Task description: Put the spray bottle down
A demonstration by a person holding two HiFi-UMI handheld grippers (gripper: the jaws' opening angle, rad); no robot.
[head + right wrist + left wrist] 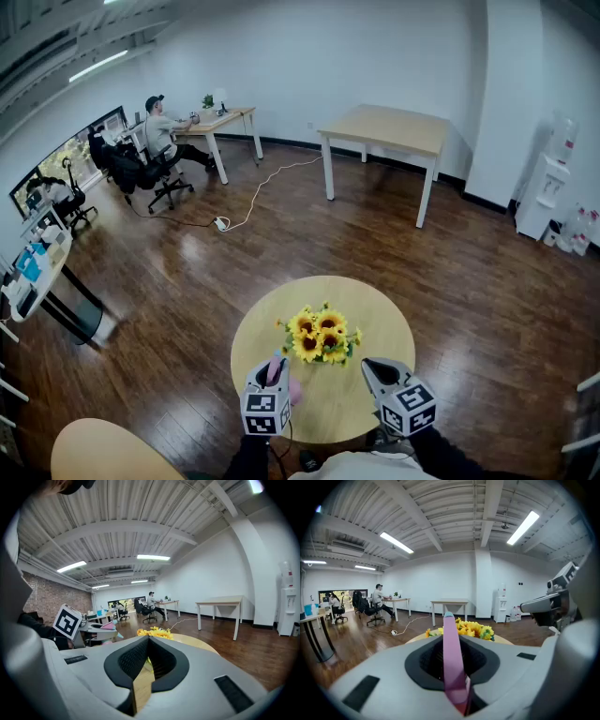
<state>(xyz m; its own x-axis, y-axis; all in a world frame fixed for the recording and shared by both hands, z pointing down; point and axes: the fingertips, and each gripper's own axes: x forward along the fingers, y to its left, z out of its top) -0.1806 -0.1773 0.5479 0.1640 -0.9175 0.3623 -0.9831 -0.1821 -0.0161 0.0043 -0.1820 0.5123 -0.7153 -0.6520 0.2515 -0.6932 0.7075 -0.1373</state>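
Pink spray bottle [451, 658], clamped in left gripper's [273, 362] jaws just left of the sunflowers [322, 336], above round tabletop [375, 305], blue tip visible in left gripper view, not head view, right gripper [368, 365] jaws together, empty

My left claw [451, 639] has a shell of smooth, matt grey plastic, and its pads [429, 660] look black, dull and finely ribbed. Between them, the spray bottle [453, 667] is glossy pink plastic. Under the claw, the round table [375, 309] is pale, satin-smooth wood. Beyond it, the floor [281, 244] is dark wood, polished and reflective.
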